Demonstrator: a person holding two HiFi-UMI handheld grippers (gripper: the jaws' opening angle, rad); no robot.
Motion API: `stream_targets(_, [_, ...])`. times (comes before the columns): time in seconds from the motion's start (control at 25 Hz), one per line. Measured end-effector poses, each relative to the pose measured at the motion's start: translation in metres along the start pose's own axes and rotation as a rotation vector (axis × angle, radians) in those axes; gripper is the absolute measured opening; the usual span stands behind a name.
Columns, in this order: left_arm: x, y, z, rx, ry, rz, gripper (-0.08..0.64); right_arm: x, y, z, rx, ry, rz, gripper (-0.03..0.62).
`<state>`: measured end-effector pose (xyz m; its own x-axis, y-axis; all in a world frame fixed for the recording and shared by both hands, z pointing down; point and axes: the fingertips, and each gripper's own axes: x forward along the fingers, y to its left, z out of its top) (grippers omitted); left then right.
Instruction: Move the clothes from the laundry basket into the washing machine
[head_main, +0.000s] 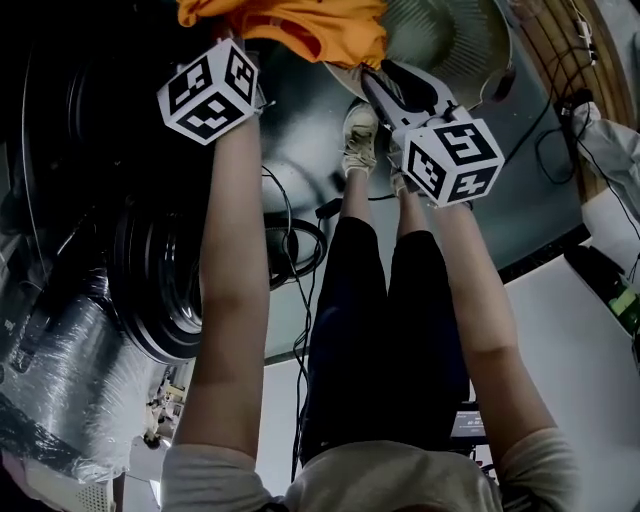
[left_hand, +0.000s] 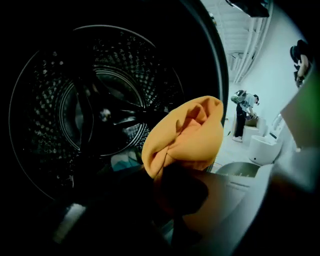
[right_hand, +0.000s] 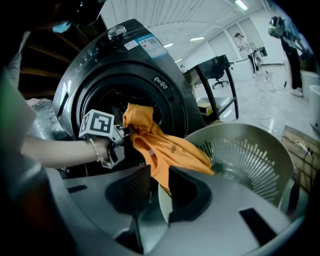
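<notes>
Closest is the right tool (right_hand: 160, 192), grey plastic with black ribbed pads. It is released: its jaws stand parted, and the loose tail of an orange garment (right_hand: 160, 147) hangs in the gap between them. Just behind it sits a round grey laundry basket (right_hand: 260, 165) with slotted plastic walls. The garment is soft, crumpled cloth. It stretches from over the basket's rim up to the left tool (right_hand: 125, 132), which is clenched on the bunched upper end. That end is at the round door opening of a dark grey washing machine (right_hand: 150, 60) with a smooth, curved front. Inside, the drum (left_hand: 55, 100) is shiny metal dotted with rows of small holes. Farther back is a pale, glossy floor (right_hand: 270, 105).
</notes>
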<state>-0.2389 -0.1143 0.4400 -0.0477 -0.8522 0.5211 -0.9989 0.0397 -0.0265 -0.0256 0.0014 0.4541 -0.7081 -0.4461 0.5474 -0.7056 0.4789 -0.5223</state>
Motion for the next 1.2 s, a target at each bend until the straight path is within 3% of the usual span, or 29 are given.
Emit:
stream_targets(0.08, [0.007, 0.013, 0.013, 0.001, -0.013, 0.029, 0.035, 0.000, -0.005, -0.002, -0.028, -0.012, -0.029, 0.025])
stream_targets(0.2, [0.009, 0.032, 0.034, 0.009, -0.062, 0.084, 0.035, 0.002, -0.009, -0.001, -0.032, -0.028, -0.027, 0.019])
stream_targets(0.44, [-0.007, 0.071, 0.053, -0.057, -0.176, 0.256, 0.037, 0.004, -0.004, 0.005, -0.030, -0.049, -0.004, 0.019])
stream_targets(0.64, [0.003, 0.077, 0.032, -0.123, -0.134, 0.327, 0.046, 0.005, 0.001, 0.002, -0.026, -0.047, 0.003, 0.020])
stream_targets(0.72, [0.008, 0.076, 0.023, -0.164, -0.100, 0.329, 0.080, 0.005, 0.003, -0.001, -0.024, -0.044, 0.003, 0.020])
stream_targets(0.84, [0.003, 0.074, 0.022, -0.211, -0.098, 0.335, 0.195, 0.002, 0.004, -0.006, -0.022, -0.036, 0.004, 0.020])
stream_targets(0.92, [-0.007, 0.065, 0.024, -0.240, -0.113, 0.309, 0.209, -0.001, 0.002, -0.008, -0.021, -0.032, -0.001, 0.020])
stream_targets(1.0, [-0.016, 0.042, 0.016, -0.259, -0.100, 0.232, 0.221, -0.005, -0.003, -0.010, -0.017, -0.033, -0.014, 0.020])
stream_targets(1.08, [-0.023, 0.004, -0.010, -0.252, -0.036, 0.116, 0.249, -0.008, -0.008, -0.013, -0.013, -0.030, -0.026, 0.020])
stream_targets(1.2, [-0.034, -0.061, -0.066, -0.202, 0.126, -0.036, 0.279, -0.010, -0.017, -0.019, -0.009, -0.019, -0.038, 0.020])
